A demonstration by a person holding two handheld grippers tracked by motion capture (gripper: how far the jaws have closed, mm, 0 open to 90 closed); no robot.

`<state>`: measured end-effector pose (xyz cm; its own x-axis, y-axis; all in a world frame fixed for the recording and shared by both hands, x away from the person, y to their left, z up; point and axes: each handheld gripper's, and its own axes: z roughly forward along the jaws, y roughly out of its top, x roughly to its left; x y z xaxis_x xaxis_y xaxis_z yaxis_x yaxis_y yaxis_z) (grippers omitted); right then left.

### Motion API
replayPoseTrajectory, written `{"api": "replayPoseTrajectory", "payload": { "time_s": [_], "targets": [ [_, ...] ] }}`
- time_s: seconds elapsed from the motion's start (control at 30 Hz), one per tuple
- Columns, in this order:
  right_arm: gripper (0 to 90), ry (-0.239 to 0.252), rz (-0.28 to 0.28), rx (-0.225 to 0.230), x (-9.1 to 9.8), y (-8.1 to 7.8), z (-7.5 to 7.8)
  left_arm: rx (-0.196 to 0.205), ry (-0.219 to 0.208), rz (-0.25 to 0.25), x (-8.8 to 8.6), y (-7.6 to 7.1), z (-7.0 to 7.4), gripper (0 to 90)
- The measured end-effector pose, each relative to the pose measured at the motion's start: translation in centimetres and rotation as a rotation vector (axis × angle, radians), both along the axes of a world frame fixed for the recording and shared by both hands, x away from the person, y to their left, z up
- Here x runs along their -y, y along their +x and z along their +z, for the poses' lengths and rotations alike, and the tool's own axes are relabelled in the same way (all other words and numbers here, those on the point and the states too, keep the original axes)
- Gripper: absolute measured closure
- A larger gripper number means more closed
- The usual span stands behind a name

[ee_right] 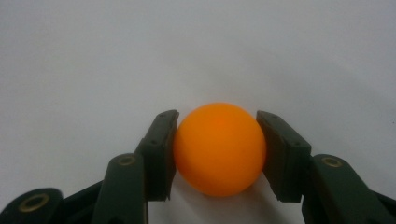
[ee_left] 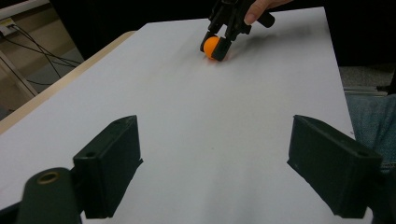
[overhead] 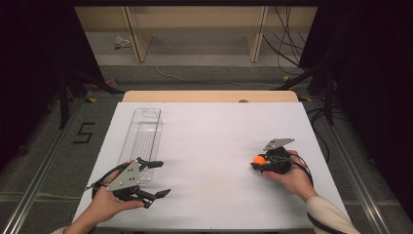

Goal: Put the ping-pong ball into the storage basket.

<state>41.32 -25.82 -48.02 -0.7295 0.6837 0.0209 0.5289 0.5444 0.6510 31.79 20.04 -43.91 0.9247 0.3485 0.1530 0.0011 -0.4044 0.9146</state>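
Where the right gripper [ee_right: 218, 154] looks along its own jaws, an orange ball [ee_right: 219, 148] sits squarely between them, a black pad pressed against each side, so this tool is closed on the ball. Beneath the ball and beyond the jaw tips lies the plain white table sheet [ee_right: 93, 56]. In the high view the same right gripper [overhead: 260, 161] rests low on the sheet in the person's right hand [overhead: 291, 175], its grey three-cornered plate on top, with the ball [overhead: 259, 159] showing at its front end, toward the middle of the table.

The left gripper [ee_left: 224, 163] has its jaws spread wide, with bare white sheet between them and no contact with anything. Straight ahead of those jaws and well apart from them, the ball [ee_left: 211, 45] appears again, clamped in the other tool on the far part of the sheet. In the high view the left gripper [overhead: 158, 178] is held in the left hand [overhead: 104, 204] near the table's front edge. A clear plastic tray [overhead: 146, 127] lies just beside it, running lengthwise away toward the far edge of the table; the upper jaw overlaps the tray's near end, though whether it touches cannot be told.
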Motion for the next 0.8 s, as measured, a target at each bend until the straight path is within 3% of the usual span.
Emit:
{"api": "replayPoseTrajectory", "payload": {
  "time_s": [0.3,0.8],
  "targets": [
    [51.3,0.018,-0.003,0.016,0.0,-0.1,0.4,0.001,0.000,0.001,0.0,0.0,0.0,16.6],
    [51.4,0.085,0.004,0.090,-0.6,-0.2,2.5,0.001,0.001,0.001,0.0,0.0,0.0,16.6]
  ]
}}
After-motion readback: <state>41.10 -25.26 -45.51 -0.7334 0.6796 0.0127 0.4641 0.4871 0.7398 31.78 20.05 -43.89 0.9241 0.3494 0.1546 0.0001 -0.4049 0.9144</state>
